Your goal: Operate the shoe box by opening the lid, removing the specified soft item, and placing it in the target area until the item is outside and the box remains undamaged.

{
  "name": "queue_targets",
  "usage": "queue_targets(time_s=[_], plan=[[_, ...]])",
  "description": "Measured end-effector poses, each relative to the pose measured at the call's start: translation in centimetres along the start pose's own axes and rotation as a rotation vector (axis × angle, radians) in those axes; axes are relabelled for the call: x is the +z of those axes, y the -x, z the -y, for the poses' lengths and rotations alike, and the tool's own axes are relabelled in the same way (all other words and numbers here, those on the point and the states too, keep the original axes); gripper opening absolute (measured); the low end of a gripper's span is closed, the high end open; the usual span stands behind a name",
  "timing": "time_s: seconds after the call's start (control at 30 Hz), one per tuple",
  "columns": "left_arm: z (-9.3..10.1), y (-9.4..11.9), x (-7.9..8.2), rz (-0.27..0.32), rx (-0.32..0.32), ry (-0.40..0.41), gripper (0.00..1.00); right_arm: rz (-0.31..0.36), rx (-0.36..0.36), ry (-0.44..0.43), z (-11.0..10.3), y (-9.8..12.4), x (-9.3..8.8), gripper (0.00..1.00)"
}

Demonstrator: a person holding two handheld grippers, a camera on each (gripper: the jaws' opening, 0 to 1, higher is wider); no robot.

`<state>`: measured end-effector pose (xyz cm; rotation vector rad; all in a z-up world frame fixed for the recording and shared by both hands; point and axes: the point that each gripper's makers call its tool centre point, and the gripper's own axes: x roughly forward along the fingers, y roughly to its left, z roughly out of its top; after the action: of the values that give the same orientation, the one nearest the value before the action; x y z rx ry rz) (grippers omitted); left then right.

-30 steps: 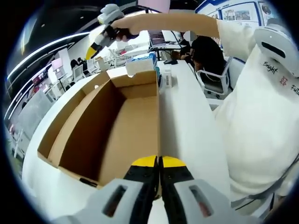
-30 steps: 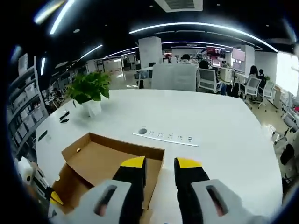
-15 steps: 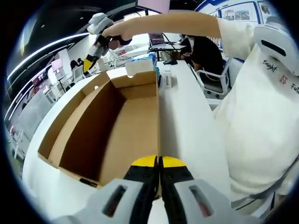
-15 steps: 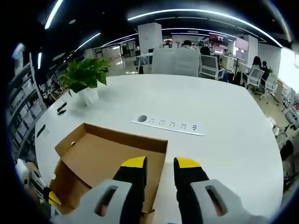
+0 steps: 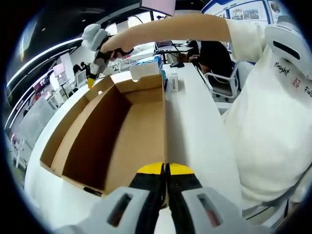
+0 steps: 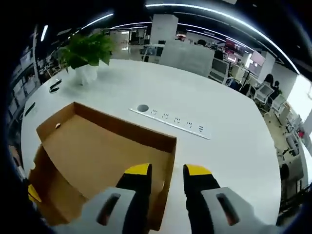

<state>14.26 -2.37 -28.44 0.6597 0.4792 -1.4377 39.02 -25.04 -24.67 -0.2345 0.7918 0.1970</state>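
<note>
The open brown shoe box (image 5: 117, 131) sat mid-frame on the white table (image 5: 195, 131). The left gripper (image 5: 165, 171) at the bottom edge had its yellow tips pressed together on the box's near wall. The right gripper (image 6: 168, 171) hung over the box, jaws parted — holding nothing.

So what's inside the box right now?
The box looks bare inside: brown floor and walls. The left gripper, shut at the near wall, hides that corner.

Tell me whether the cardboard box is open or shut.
Open. The cardboard box has no lid over it, and its bare brown floor and inner walls show in both gripper views.
</note>
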Motion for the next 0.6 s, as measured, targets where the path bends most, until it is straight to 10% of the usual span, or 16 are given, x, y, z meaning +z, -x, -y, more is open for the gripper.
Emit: queue_targets(time_s=[0.6], plan=[[0.5,-0.1,0.1,0.007,-0.001,-0.020,0.01,-0.073,-0.010,-0.068,-0.4,-1.4,-0.3,0.22]])
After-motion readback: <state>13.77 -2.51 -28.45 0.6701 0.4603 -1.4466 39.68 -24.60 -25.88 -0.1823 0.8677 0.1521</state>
